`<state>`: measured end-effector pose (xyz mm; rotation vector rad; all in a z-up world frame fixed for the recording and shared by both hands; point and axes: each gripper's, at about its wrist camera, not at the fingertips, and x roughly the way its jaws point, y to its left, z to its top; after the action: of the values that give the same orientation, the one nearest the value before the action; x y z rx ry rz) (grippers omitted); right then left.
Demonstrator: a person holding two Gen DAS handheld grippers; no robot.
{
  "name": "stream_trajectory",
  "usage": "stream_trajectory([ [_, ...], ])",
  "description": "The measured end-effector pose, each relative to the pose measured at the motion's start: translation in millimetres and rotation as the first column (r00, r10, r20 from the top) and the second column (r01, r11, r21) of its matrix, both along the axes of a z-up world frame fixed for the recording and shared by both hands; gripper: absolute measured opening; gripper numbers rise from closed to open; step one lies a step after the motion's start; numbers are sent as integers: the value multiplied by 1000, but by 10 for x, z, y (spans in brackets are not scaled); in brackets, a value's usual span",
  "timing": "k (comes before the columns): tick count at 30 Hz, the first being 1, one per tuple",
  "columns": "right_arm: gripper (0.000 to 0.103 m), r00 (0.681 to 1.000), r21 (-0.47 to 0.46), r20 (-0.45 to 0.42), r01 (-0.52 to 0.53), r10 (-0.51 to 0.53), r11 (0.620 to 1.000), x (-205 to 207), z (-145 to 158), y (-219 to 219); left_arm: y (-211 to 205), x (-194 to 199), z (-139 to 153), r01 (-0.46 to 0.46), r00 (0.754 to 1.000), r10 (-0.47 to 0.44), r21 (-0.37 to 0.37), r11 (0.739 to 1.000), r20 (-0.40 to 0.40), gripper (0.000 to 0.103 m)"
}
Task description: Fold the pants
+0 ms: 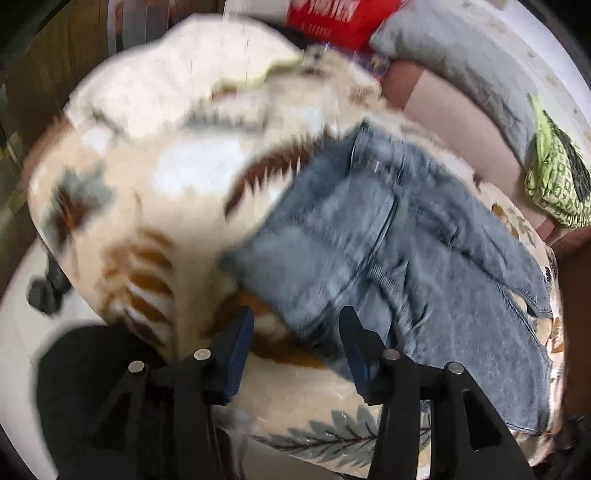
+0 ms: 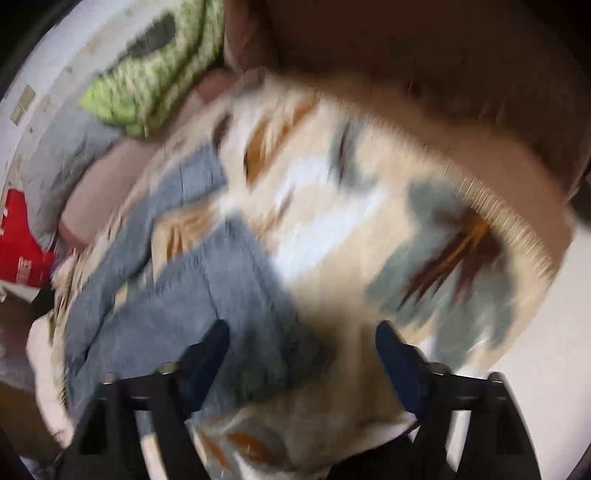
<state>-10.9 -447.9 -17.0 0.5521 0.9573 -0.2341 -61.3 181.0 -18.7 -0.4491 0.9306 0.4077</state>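
Observation:
Light blue jeans (image 1: 388, 236) lie spread on a cream blanket with a leaf print (image 1: 155, 177). In the left wrist view they reach from the middle to the lower right. My left gripper (image 1: 297, 339) is open and empty, just above the jeans' near edge. In the right wrist view the jeans (image 2: 207, 295) lie at the left with the legs parted. My right gripper (image 2: 303, 350) is open wide and empty over the jeans' edge and the blanket. Both views are blurred by motion.
A grey pillow (image 1: 461, 62), a green patterned cloth (image 1: 557, 177) and a red bag (image 1: 343, 22) lie at the far side of the bed. A pink sheet (image 1: 454, 122) shows beside the blanket. White floor (image 2: 546, 350) shows at the right.

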Motion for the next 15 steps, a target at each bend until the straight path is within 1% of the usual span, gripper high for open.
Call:
stream_trajectory([
  [1,85,999,-6,38,-12,12,1000,25,97,-10,-31,-8,86,4,1000,-5,31,1000,23,54],
  [2,85,998,6,54,-35,34,999,97,148,-6,-76,1,185,11,999,-14,64,998,52,60],
  [3,85,996,27,62,-64,63,998,191,175,7,-109,16,246,23,997,-29,82,996,76,65],
  [4,85,993,48,65,-101,98,994,327,174,38,-159,61,306,48,992,-58,101,994,108,66],
  [6,85,986,61,54,-158,155,986,600,115,107,-274,177,347,103,985,-119,130,986,122,70],
  [8,83,980,12,9,-201,201,980,908,8,190,-404,355,283,170,978,-186,149,974,100,71],
  [10,74,971,-25,-36,-236,235,971,1177,-111,247,-457,553,104,214,974,-222,165,963,34,71],
  [11,73,969,-41,-63,-242,239,969,1308,-179,277,-477,616,11,230,972,-235,167,959,8,71],
  [12,70,967,-59,-83,-248,243,967,1395,-241,300,-487,674,-105,242,970,-241,166,956,-26,71],
  [14,44,951,-69,-140,-287,275,956,1558,-394,348,-472,799,-372,254,965,-238,163,954,-111,72],
  [15,33,942,-81,-166,-307,291,948,1586,-441,376,-456,802,-442,256,964,-241,162,953,-109,75],
])
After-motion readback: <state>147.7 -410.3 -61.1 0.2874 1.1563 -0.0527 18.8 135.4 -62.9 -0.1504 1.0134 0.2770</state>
